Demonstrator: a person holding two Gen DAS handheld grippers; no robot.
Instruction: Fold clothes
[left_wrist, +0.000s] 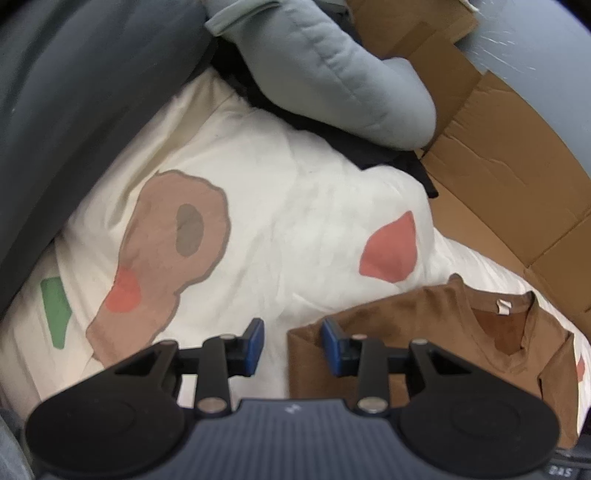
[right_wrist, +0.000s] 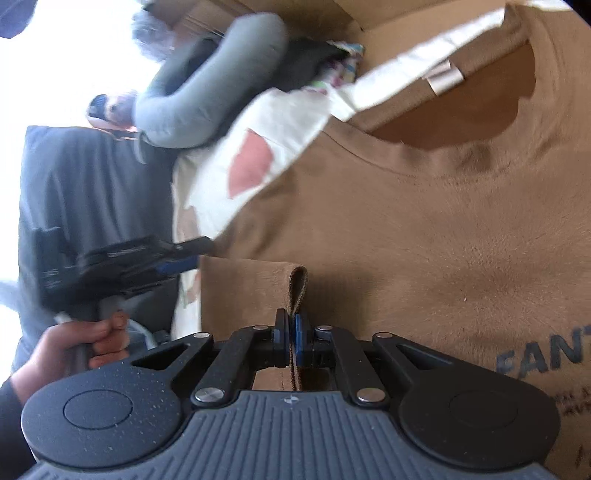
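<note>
Cloth is pinched between the pressed-together blue fingers of the right gripper (right_wrist: 291, 334): a doubled edge of the brown T-shirt (right_wrist: 424, 229), apparently a sleeve or side hem, standing up as a thin fold just beside the shirt's chest. The shirt lies front up on a white printed sheet (left_wrist: 295, 229), neckline and label toward the cardboard (left_wrist: 498, 166) beyond it, with a grey garment (left_wrist: 343, 85) heaped further past the shirt's collar. The left gripper (left_wrist: 292, 345) hovers at the shirt's outer edge with its fingers spread, holding nothing. To fold well from here, I judge the right gripper should keep its pinch firm and carry the edge low across the chest so the crease runs straight from shoulder to hem, while the left steadies the opposite edge against dragging on the sheet.
</note>
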